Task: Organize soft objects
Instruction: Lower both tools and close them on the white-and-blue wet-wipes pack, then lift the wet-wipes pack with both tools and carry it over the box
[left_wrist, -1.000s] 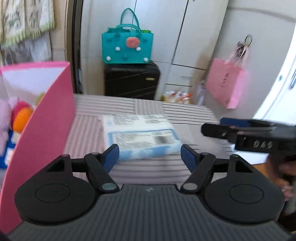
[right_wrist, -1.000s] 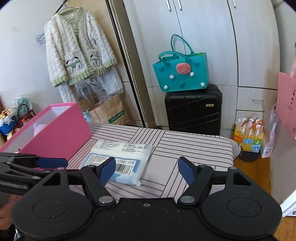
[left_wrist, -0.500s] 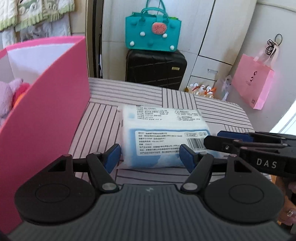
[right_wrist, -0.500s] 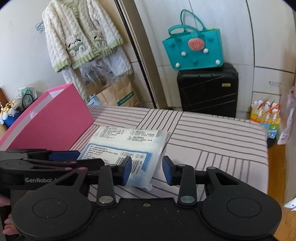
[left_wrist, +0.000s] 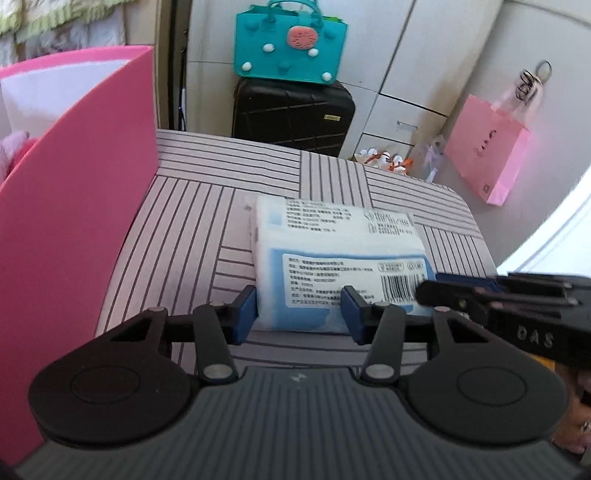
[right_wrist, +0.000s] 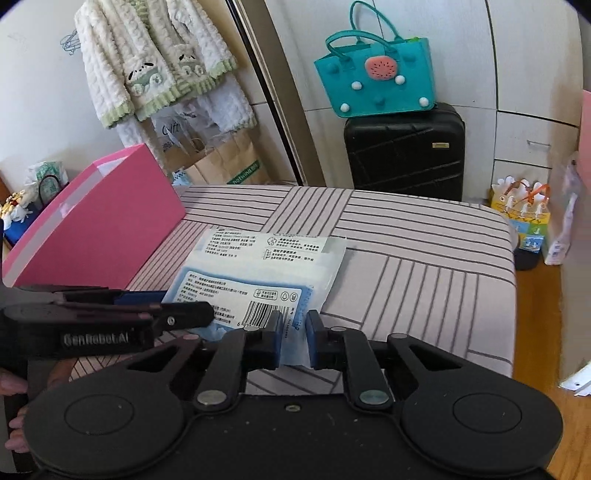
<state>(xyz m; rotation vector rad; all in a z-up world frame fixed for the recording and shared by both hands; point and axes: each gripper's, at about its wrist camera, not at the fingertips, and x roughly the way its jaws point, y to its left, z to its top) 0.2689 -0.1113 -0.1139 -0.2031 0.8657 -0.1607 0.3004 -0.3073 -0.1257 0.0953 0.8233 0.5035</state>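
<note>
A soft white and blue tissue pack (left_wrist: 332, 254) lies on the striped table (left_wrist: 192, 221); it also shows in the right wrist view (right_wrist: 258, 273). My left gripper (left_wrist: 299, 314) has its blue pads pressed on the pack's near left end. My right gripper (right_wrist: 293, 338) is shut on the pack's near right corner. Each gripper shows in the other's view, the right one (left_wrist: 517, 306) and the left one (right_wrist: 110, 317). A pink box (left_wrist: 74, 221) stands at the table's left, with a pink plush (left_wrist: 11, 151) inside.
A black suitcase (right_wrist: 404, 151) with a teal bag (right_wrist: 376, 77) on it stands behind the table. A pink paper bag (left_wrist: 487, 151) hangs at the right. A fluffy cardigan (right_wrist: 147, 62) hangs at the back left.
Both grippers moved in to the pack's near edge and closed on it: the right one nearly fully on the corner, the left one narrowed onto the left end.
</note>
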